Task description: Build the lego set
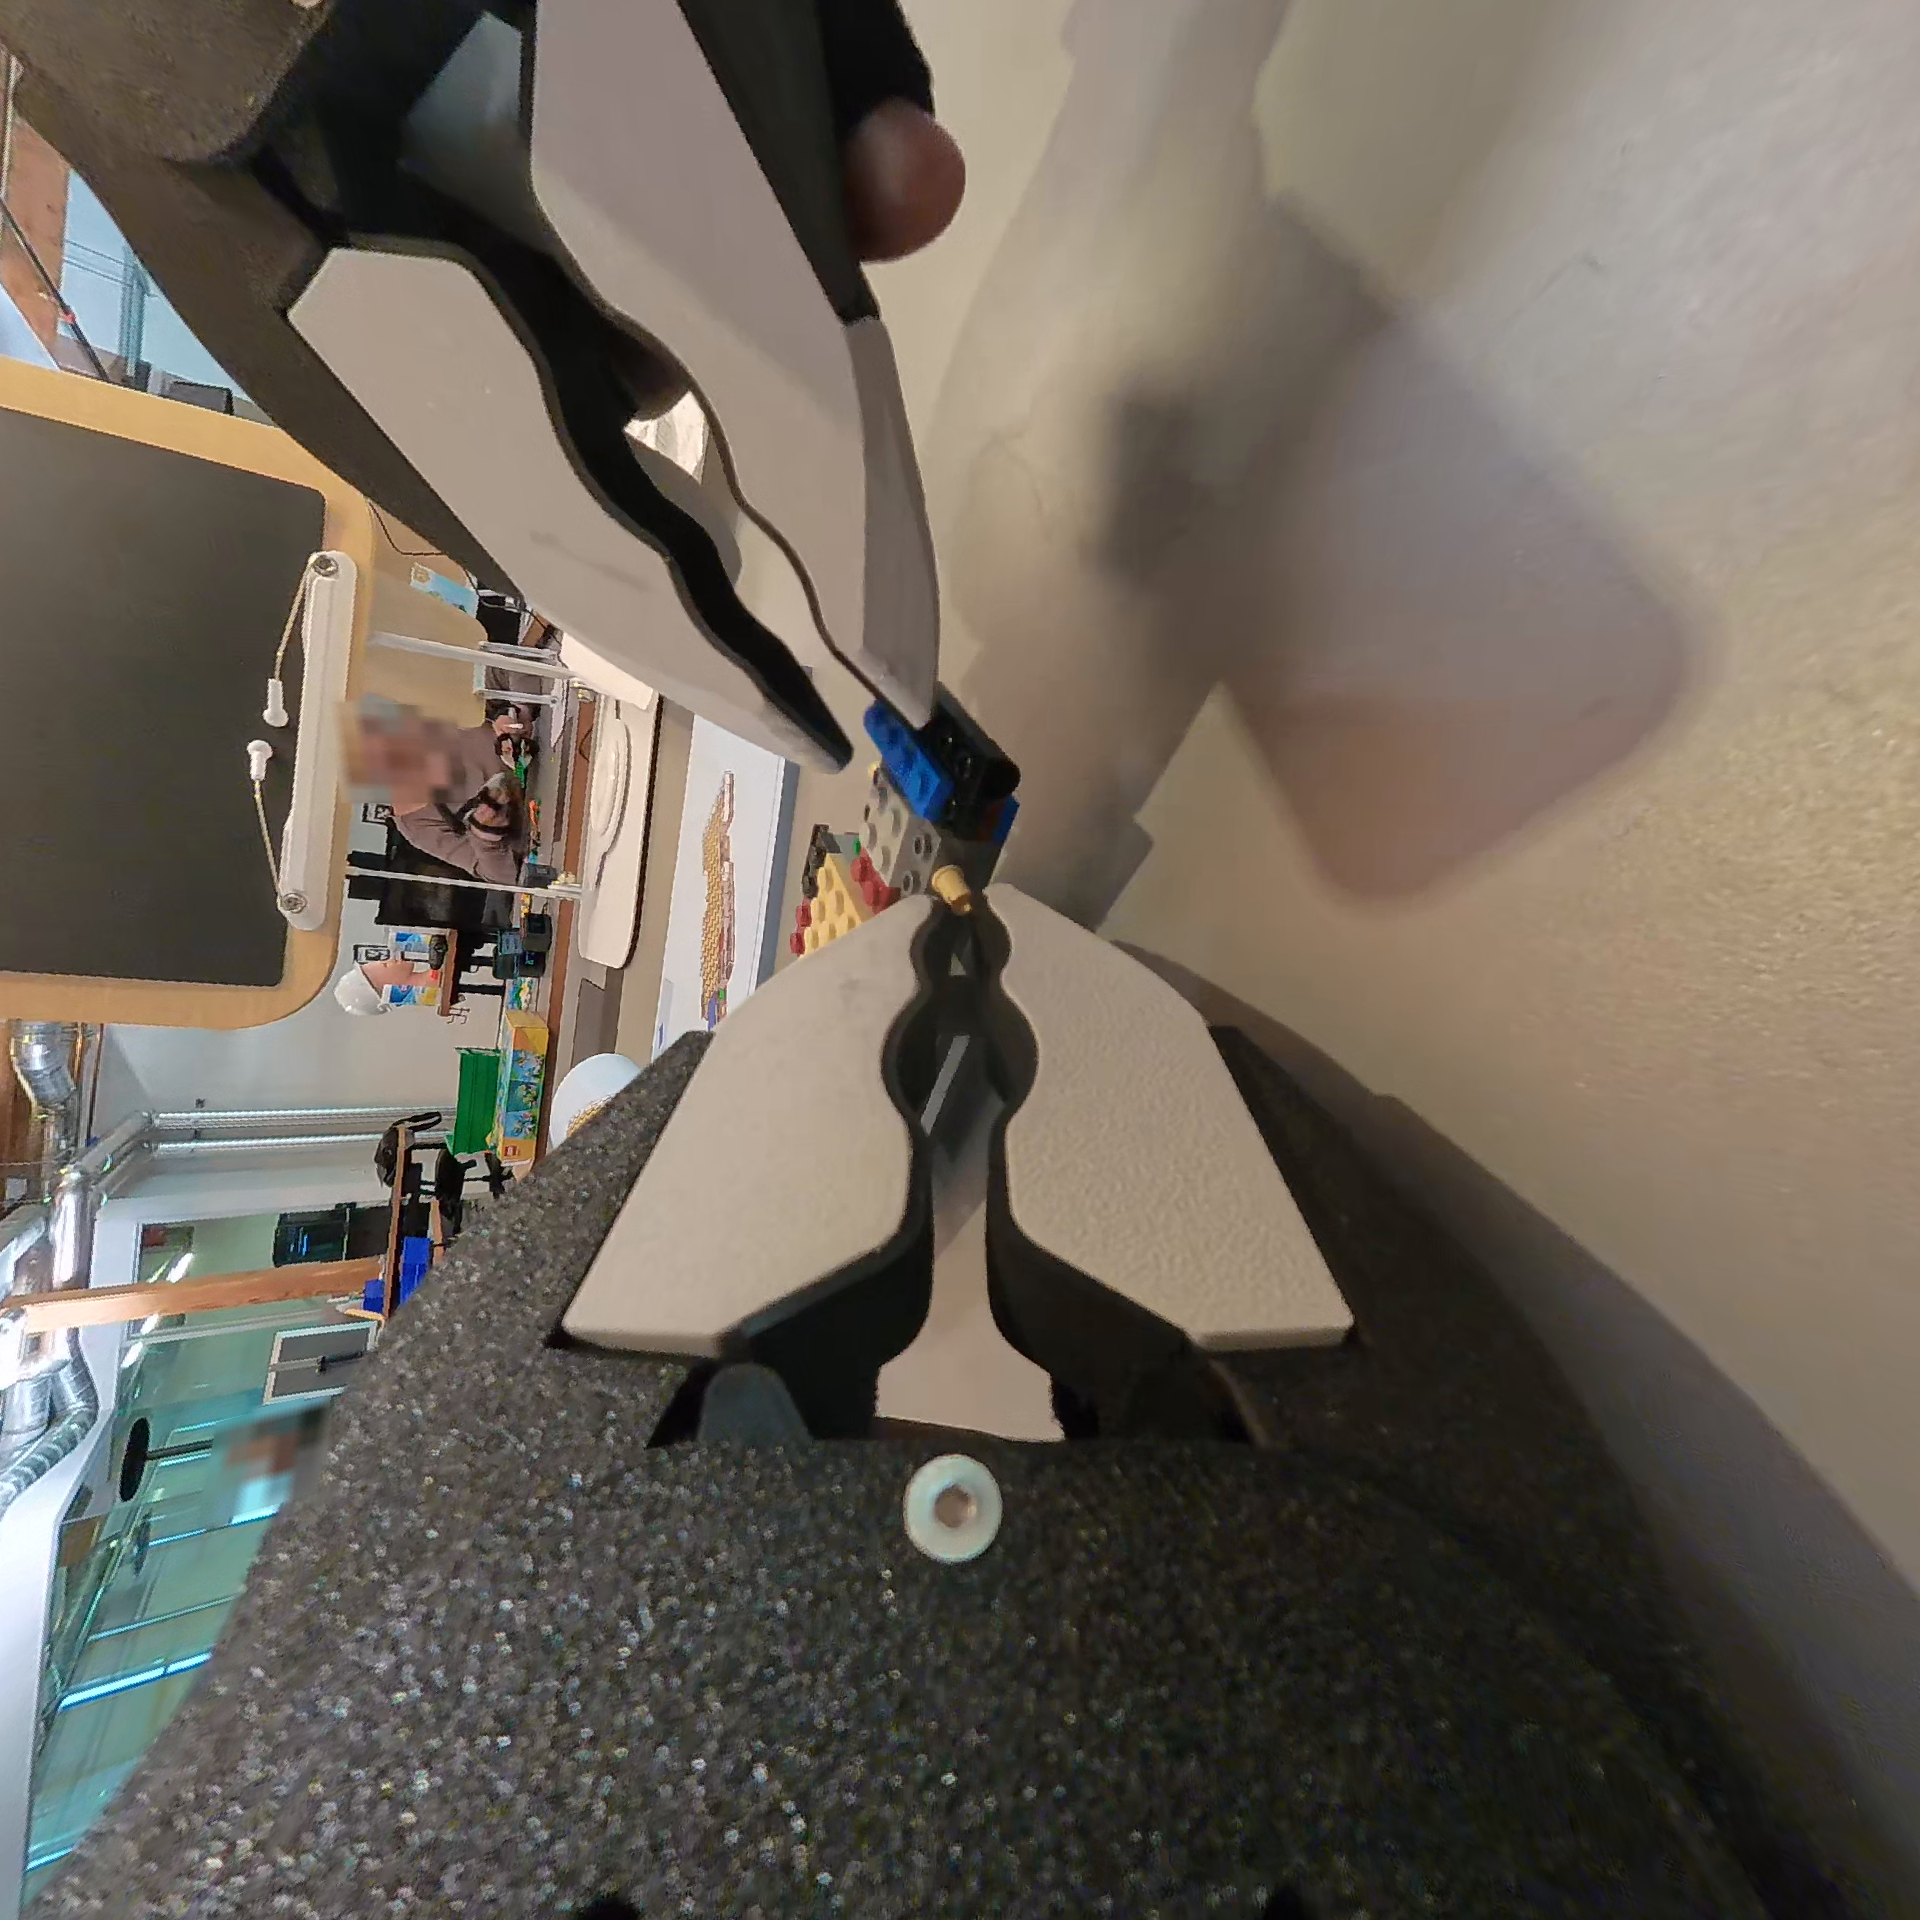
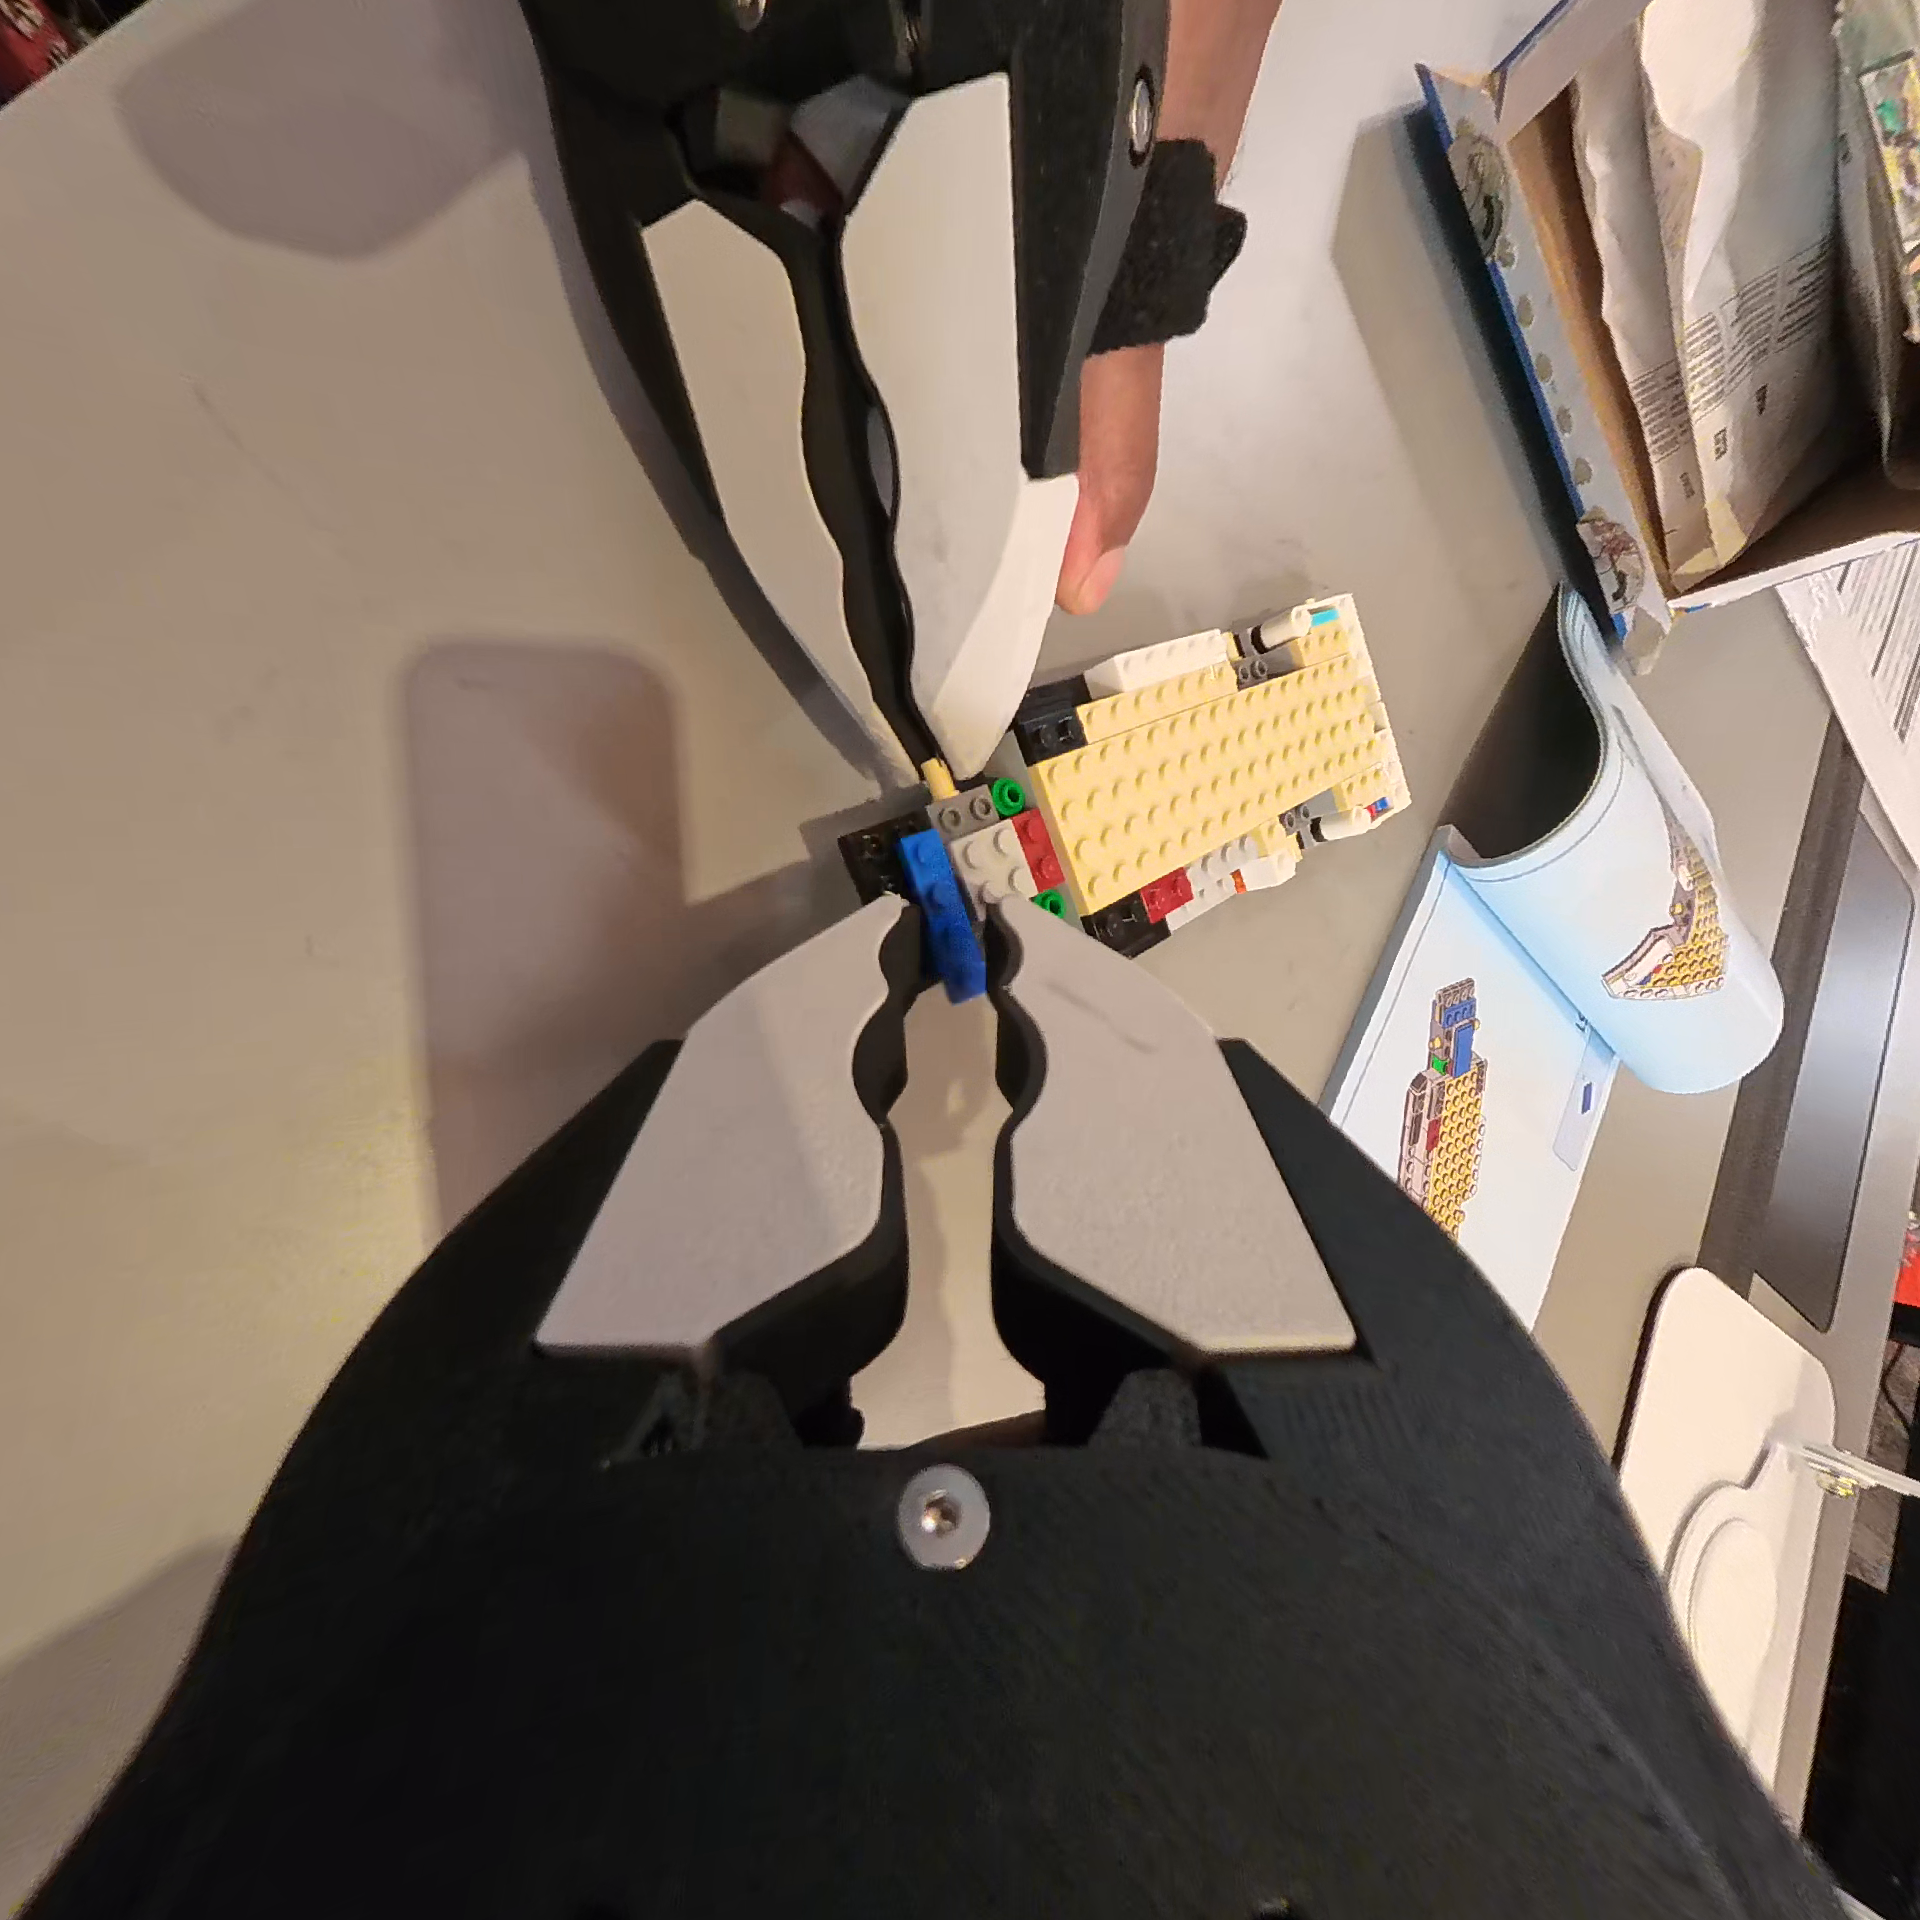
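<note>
A brick model (image 2: 1195, 790) with a tan studded top lies on the pale table (image 2: 260, 520). At its near end sit grey, red and black bricks. My left gripper (image 1: 961, 914) is shut on a small tan peg (image 1: 951, 891) that sticks out of the grey brick (image 1: 894, 831); it also shows in the right wrist view (image 2: 928, 758). My right gripper (image 2: 948, 920) is open around a blue plate (image 2: 940, 914) that lies on the model's black end. In the left wrist view one finger (image 1: 914, 696) touches the blue plate (image 1: 909, 753) and the other stands apart from it.
An open instruction booklet (image 2: 1455, 1091) with a curled page (image 2: 1621, 935) lies right of the model. A cardboard box with bags (image 2: 1714, 312) stands at the back right. A white tray (image 2: 1714, 1507) is at the near right. A hand (image 2: 1117, 468) holds the left gripper. My two grippers' fingertips are within a few centimetres of each other.
</note>
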Action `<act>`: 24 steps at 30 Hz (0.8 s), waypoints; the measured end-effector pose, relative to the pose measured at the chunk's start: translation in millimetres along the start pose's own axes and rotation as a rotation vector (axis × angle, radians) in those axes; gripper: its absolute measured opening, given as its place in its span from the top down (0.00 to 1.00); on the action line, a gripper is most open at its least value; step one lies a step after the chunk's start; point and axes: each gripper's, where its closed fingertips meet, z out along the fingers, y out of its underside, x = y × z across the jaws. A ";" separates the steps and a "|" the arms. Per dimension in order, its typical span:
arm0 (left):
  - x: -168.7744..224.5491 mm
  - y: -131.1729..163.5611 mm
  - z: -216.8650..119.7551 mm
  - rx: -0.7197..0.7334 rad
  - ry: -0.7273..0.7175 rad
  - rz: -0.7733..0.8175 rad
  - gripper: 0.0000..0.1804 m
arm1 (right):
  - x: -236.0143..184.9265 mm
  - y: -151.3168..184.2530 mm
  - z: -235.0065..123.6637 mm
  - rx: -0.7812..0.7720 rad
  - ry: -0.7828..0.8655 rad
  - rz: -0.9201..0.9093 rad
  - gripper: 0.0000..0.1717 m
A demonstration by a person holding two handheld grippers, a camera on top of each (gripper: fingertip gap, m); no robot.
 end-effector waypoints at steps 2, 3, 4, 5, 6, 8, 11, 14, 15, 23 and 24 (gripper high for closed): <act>0.2 -0.2 0.1 0.000 0.000 -0.001 0.98 | 0.3 0.7 -0.2 0.002 0.002 0.004 0.93; 0.4 -0.2 0.2 0.000 0.001 -0.001 0.98 | 0.1 1.1 -0.2 0.003 0.001 0.006 0.93; 0.6 -0.3 0.3 0.000 0.002 0.000 0.98 | -0.3 1.4 -0.2 0.005 -0.001 0.010 0.93; 0.7 -0.2 0.4 0.000 0.002 0.000 0.98 | -0.6 1.8 -0.4 0.008 -0.001 0.012 0.93; 0.2 -0.5 0.3 0.000 0.000 0.000 0.98 | -0.8 2.3 -1.1 0.009 0.000 0.014 0.92; -0.7 -0.9 0.0 0.002 -0.003 -0.003 0.98 | 0.4 4.0 -4.0 0.013 0.010 0.037 0.88; -1.5 -1.3 -0.3 0.004 -0.007 -0.005 0.98 | 2.6 13.7 -8.5 0.004 0.033 0.097 0.86; -1.8 -1.7 -0.2 0.006 -0.009 -0.006 0.98 | 0.2 26.1 -8.8 -0.019 0.044 0.152 0.85; -2.0 -1.8 -0.1 0.007 -0.010 -0.007 0.98 | -1.7 28.3 -7.8 -0.022 0.042 0.165 0.85; -3.0 -2.7 0.2 0.006 -0.013 -0.007 0.98 | -7.8 21.2 -1.5 -0.008 0.051 0.153 0.85; -3.1 -2.7 0.1 0.006 -0.013 -0.007 0.98 | -7.9 20.0 -1.3 -0.006 0.053 0.148 0.85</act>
